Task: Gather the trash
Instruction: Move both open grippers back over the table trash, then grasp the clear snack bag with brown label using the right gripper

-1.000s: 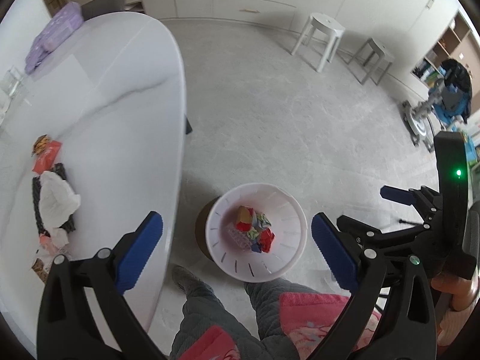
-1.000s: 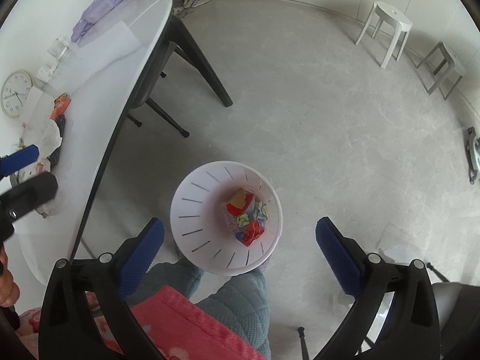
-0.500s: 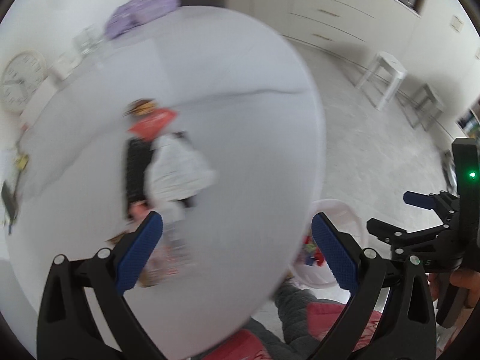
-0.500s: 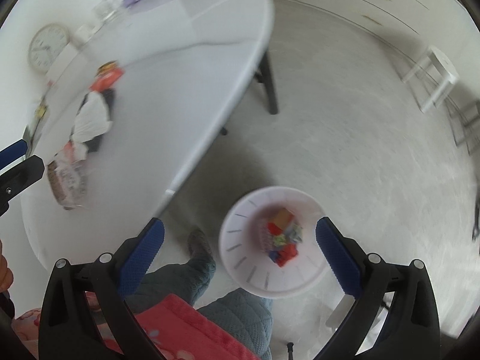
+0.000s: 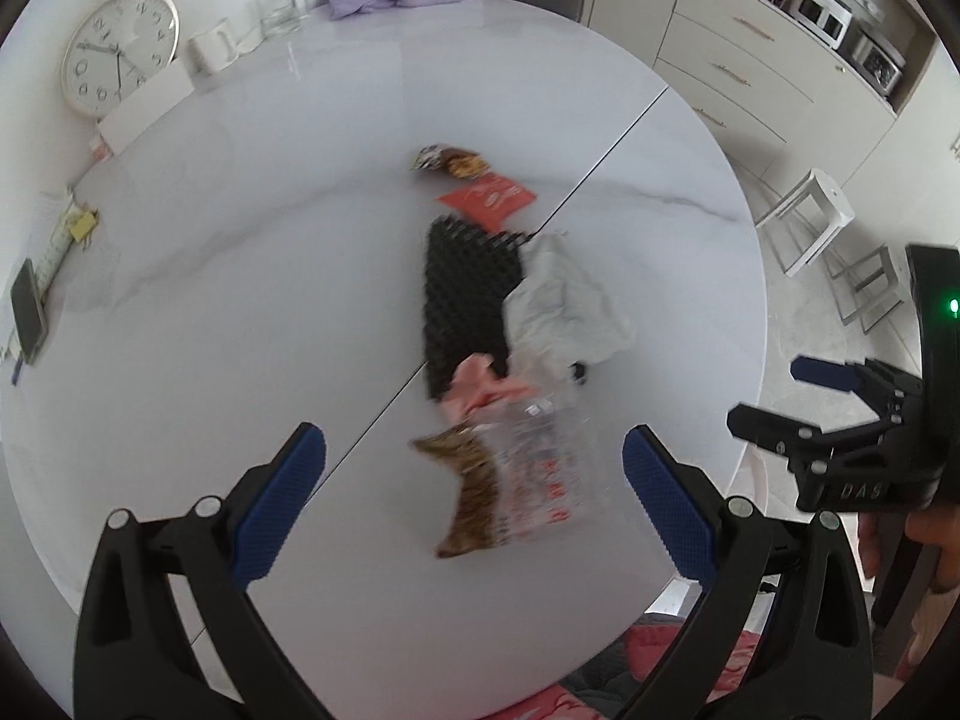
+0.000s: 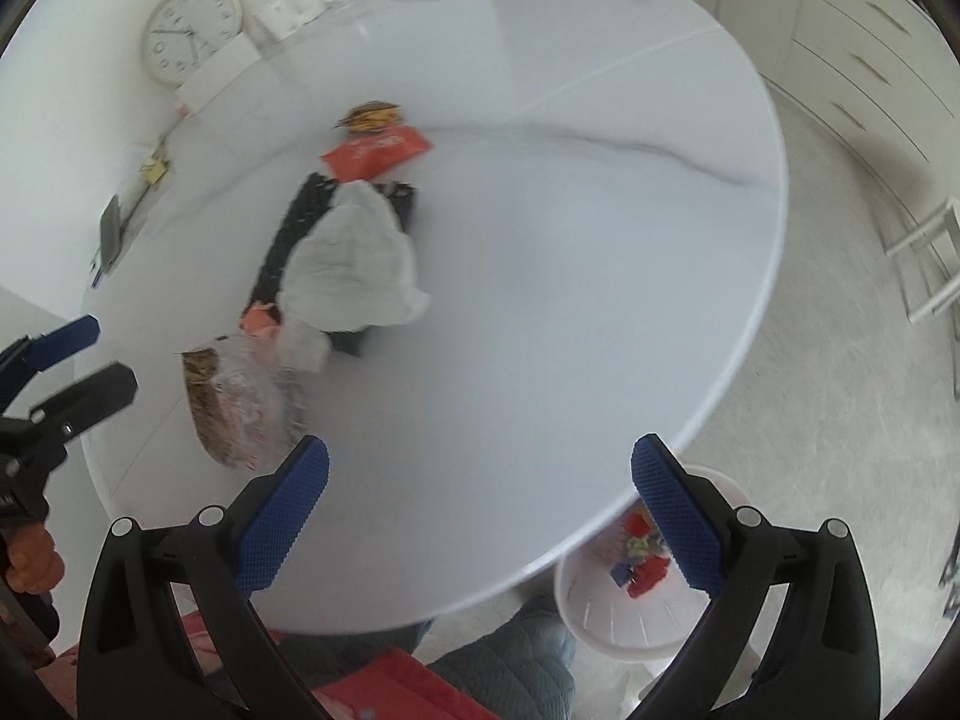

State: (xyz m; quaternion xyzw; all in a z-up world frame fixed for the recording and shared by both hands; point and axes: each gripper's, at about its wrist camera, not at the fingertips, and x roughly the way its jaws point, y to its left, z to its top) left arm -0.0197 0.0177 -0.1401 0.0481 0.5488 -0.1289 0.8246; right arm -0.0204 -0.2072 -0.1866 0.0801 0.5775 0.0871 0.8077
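Overhead, both grippers wide-jawed — litter mid-table (image 5: 300, 276), bin (image 6: 606, 618) below rim

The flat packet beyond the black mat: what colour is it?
Red with pale markings; clearest in the left wrist view.

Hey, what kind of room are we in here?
Most likely a home kitchen and dining area. There is a white marble-look dining table, cream drawer cabinets with small countertop appliances on a shelf above them, and a white stool on the tiled floor.
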